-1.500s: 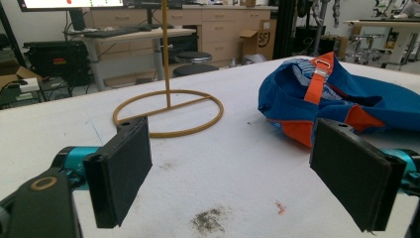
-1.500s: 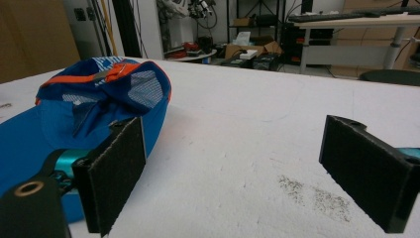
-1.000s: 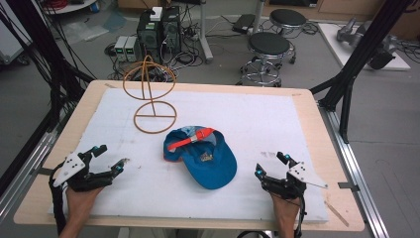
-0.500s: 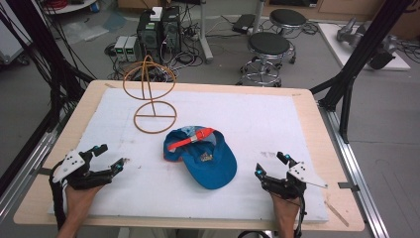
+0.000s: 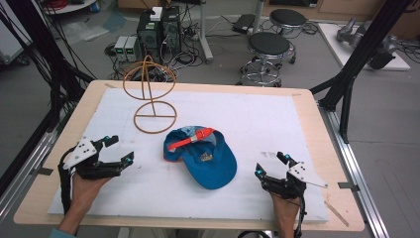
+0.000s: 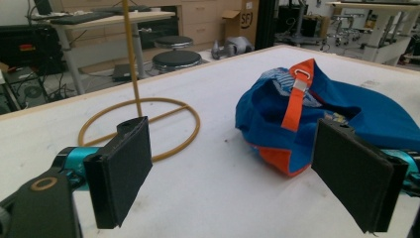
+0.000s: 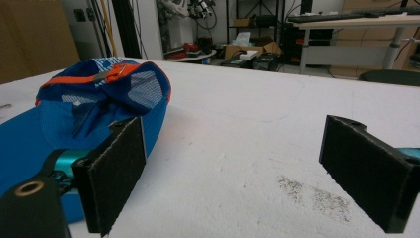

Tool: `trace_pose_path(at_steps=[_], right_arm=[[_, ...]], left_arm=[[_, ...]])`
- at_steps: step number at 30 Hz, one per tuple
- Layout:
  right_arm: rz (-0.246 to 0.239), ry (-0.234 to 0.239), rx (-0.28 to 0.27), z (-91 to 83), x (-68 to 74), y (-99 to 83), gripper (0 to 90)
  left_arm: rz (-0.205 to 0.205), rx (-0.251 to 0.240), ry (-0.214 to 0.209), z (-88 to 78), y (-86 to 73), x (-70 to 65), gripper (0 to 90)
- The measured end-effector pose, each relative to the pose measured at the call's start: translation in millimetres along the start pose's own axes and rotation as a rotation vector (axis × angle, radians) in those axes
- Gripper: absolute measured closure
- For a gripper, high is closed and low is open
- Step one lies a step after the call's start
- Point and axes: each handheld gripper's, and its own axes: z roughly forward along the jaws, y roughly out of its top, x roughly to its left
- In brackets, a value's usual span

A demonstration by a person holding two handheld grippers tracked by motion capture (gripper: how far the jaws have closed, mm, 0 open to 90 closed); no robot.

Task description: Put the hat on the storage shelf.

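A blue cap with an orange strap lies upside down in the middle of the white mat. Behind it to the left stands a tan wire stand, a ring base with an upright hoop. My left gripper rests near the mat's left front, open, pointing toward the cap and the wire stand. My right gripper sits at the right front, open, nothing between its jaws. The cap lies just left of it.
The mat covers a wooden table with edges on all sides. Stools, computer boxes and cables stand on the floor beyond the far edge. A grey smudge marks the mat near the right gripper.
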Motion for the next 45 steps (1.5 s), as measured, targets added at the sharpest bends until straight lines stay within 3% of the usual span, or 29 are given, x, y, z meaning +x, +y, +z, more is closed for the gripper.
trace_pose_path(at_steps=[4, 7, 15, 23, 30, 35, 41, 45], right_arm=[[0.000, -0.001, 0.000, 0.1, -0.1, 0.0, 9.9], [0.001, -0.001, 0.000, 0.1, -0.1, 0.0, 9.9], [0.008, -0.002, 0.000, 0.0, 0.0, 0.0, 9.9], [0.008, -0.001, -0.002, 0.0, -0.4, 0.0, 9.9], [0.007, -0.003, -0.005, -0.1, -0.9, -0.1, 9.9], [0.017, -0.001, -0.006, -0.2, -1.2, -0.1, 9.9], [0.018, -0.002, -0.008, -0.3, -2.0, 0.0, 9.9], [0.017, -0.004, -0.008, -0.2, -1.7, -0.1, 9.9]], left_arm=[[0.005, 0.011, -0.030, 11.3, 9.3, -6.7, 17.0], [-0.020, 0.012, -0.063, 20.8, 14.2, -11.3, 17.3], [0.008, 0.085, -0.119, 47.9, 22.8, -22.1, 20.0], [0.005, 0.130, -0.154, 76.2, 21.9, -31.6, 22.5], [0.032, 0.211, -0.186, 97.7, 19.8, -37.9, 24.5], [0.054, 0.289, -0.194, 106.9, 15.5, -39.2, 25.6], [0.076, 0.314, -0.202, 114.1, 13.4, -42.0, 29.5], [0.104, 0.326, -0.181, 119.3, 11.3, -44.1, 32.4]])
